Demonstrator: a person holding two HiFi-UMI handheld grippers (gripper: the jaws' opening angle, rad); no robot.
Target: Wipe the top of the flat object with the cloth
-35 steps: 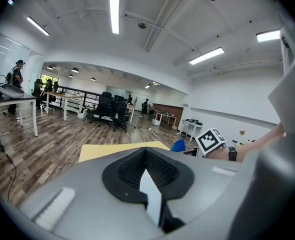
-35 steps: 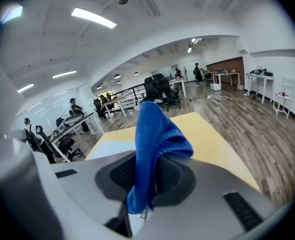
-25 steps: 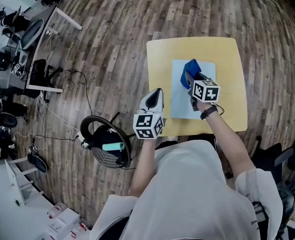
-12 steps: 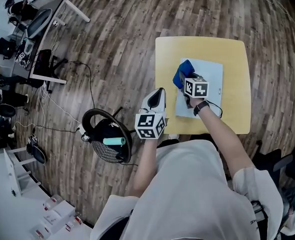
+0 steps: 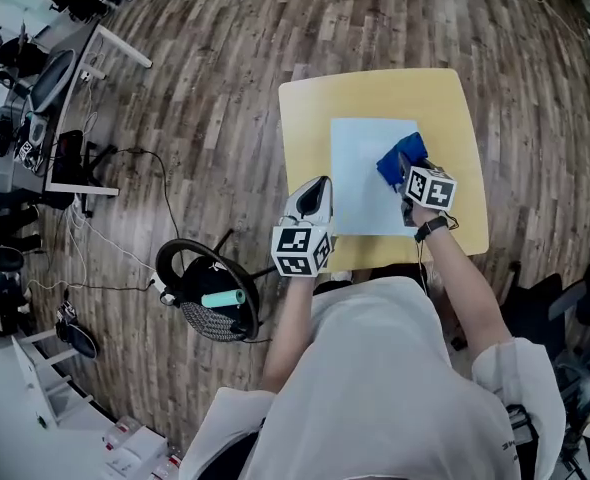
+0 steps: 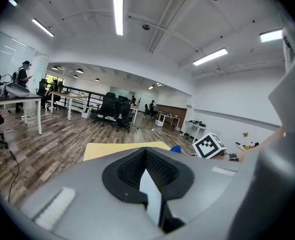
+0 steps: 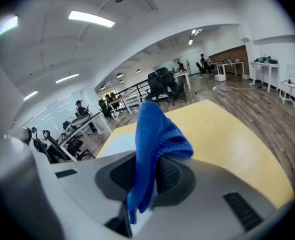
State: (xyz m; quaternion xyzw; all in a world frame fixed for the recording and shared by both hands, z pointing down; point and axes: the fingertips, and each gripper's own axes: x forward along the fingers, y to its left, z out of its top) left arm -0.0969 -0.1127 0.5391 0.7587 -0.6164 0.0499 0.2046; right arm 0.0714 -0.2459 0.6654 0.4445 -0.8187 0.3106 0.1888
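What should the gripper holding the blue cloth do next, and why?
Probably slide the right gripper leftward, dragging the blue fabric cloth across the pale flat rectangular sheet. Its jaws are clamped on the cloth at the sheet's right edge, and the wide stretch to the left lies bare. The left gripper, shut and empty, sits clear by the yellow square table's near left corner.

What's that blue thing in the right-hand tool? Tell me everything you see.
A blue cloth, soft with a fine knit-like texture, bunched into folds. The right gripper is shut on it: one fold stands above the jaws, a tail hangs below. It sits over the right part of the pale flat sheet on the yellow table.
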